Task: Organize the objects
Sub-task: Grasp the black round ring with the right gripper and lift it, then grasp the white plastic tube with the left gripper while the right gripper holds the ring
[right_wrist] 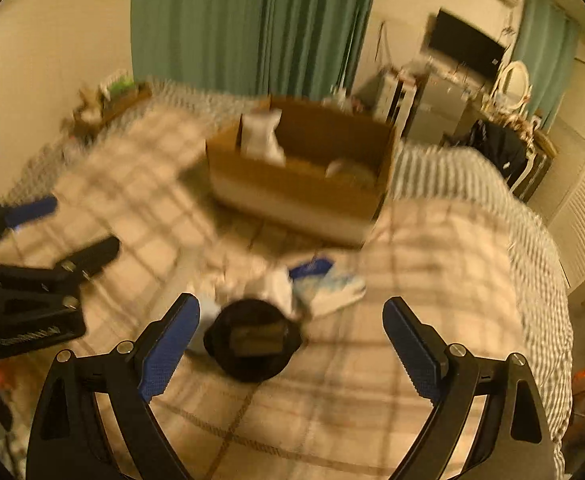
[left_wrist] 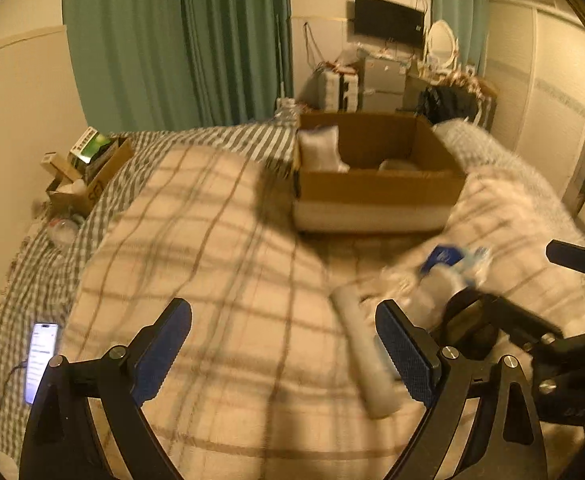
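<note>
A cardboard box stands on the plaid blanket of the bed, with a white pouch and a pale item inside; it shows in the right wrist view too. My left gripper is open and empty above the blanket, a white cylinder lying by its right finger. A blue-and-white packet and a black round object lie in a small pile. My right gripper is open and empty, hovering just over the black object.
A lit phone lies at the bed's left edge. A smaller box of clutter sits at the far left by the green curtains. Shelves, a mirror and a TV stand behind the bed. The left gripper also shows in the right wrist view.
</note>
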